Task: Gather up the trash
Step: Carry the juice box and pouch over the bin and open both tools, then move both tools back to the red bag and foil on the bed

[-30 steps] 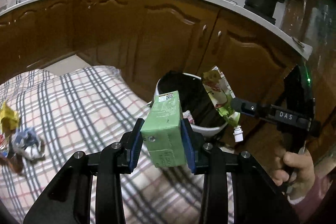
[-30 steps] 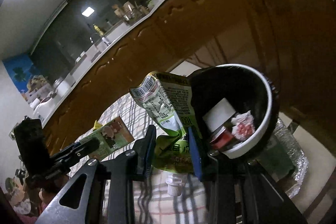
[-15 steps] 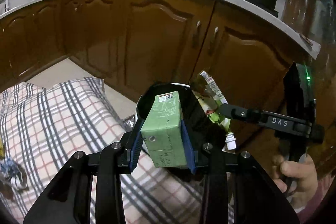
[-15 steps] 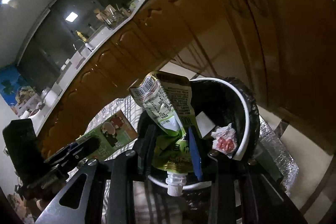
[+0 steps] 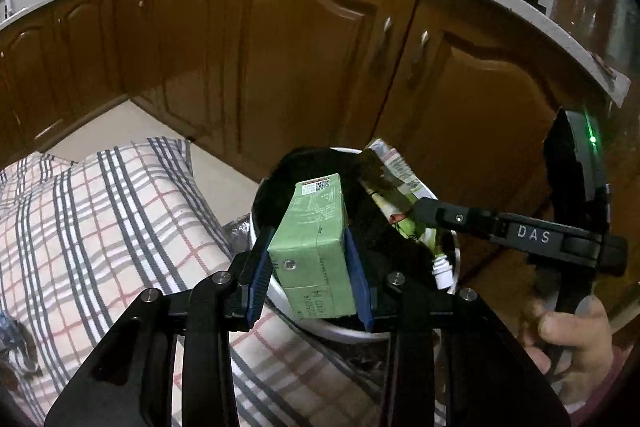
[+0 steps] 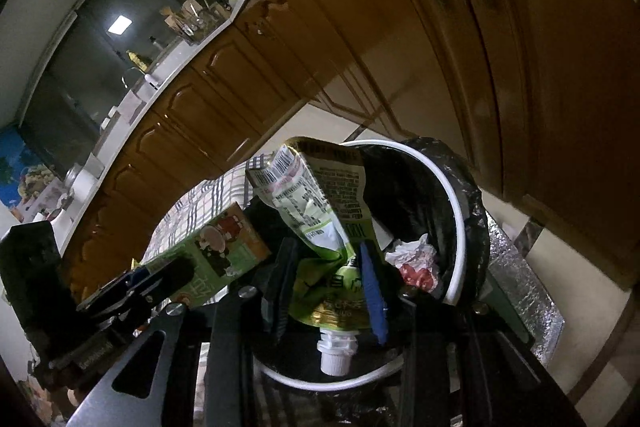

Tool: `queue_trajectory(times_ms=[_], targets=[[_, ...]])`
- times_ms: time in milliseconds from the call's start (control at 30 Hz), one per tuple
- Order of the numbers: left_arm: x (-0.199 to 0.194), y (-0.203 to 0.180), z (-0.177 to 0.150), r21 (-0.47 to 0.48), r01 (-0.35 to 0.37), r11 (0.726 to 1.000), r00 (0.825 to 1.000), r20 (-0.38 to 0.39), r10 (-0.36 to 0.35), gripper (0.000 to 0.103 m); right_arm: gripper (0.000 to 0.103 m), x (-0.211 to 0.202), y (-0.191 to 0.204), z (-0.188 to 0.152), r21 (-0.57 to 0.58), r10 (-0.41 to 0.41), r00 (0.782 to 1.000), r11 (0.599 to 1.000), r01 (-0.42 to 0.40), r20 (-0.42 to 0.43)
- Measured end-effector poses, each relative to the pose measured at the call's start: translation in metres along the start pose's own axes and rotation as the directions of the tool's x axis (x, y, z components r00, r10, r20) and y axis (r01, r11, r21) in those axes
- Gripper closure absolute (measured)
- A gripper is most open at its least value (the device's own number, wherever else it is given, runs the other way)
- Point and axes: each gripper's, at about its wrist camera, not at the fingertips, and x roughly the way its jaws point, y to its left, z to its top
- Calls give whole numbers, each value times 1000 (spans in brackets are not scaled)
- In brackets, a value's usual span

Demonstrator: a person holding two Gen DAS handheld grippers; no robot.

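Below the brown kitchen cabinets [image 5: 312,39] you have carried both loads from above the plaid cloth [image 5: 100,227] to over the bin [image 6: 452,211]: your left gripper [image 5: 308,279] clamps the green carton [image 5: 316,247], while your right gripper [image 6: 330,287], its jaws just widening, loosely pinches the pouch [image 6: 320,203], so dropping comes next.

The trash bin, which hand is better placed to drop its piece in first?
Probably right: its pouch hangs over the middle of the bin, its tool loosening. The left's carton sits nearer the rim.
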Motion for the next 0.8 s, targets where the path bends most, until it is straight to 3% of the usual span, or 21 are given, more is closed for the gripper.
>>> queue_trajectory(times_ms=[33, 100, 133, 400, 600, 800], targets=[[1, 1, 1, -9, 5, 1000, 1000, -4, -5, 65, 61, 1, -1, 1, 4, -1, 1000, 1000, 1, -3], [1, 1, 1, -23, 15, 1000, 1000, -6, -16, 50, 41, -2, -2, 1, 11, 14, 1000, 1000, -14, 8], [-1, 2, 0, -27, 14, 1000, 1000, 8, -14, 46, 39, -3, -2, 2, 13, 23, 1000, 1000, -23, 17], [-21, 17, -19, -71, 19, 997, 999, 30, -17, 45, 38, -13, 7, -8, 22, 60, 997, 998, -61, 52], [-48, 43, -46, -134, -8, 991, 999, 44, 15, 45, 32, -16, 36, -28, -25, 96, 993, 995, -95, 66], [-84, 80, -78, -219, -55, 974, 996, 60, 70, 45, 30, -6, 73, -53, -86, 153, 988, 985, -151, 25]])
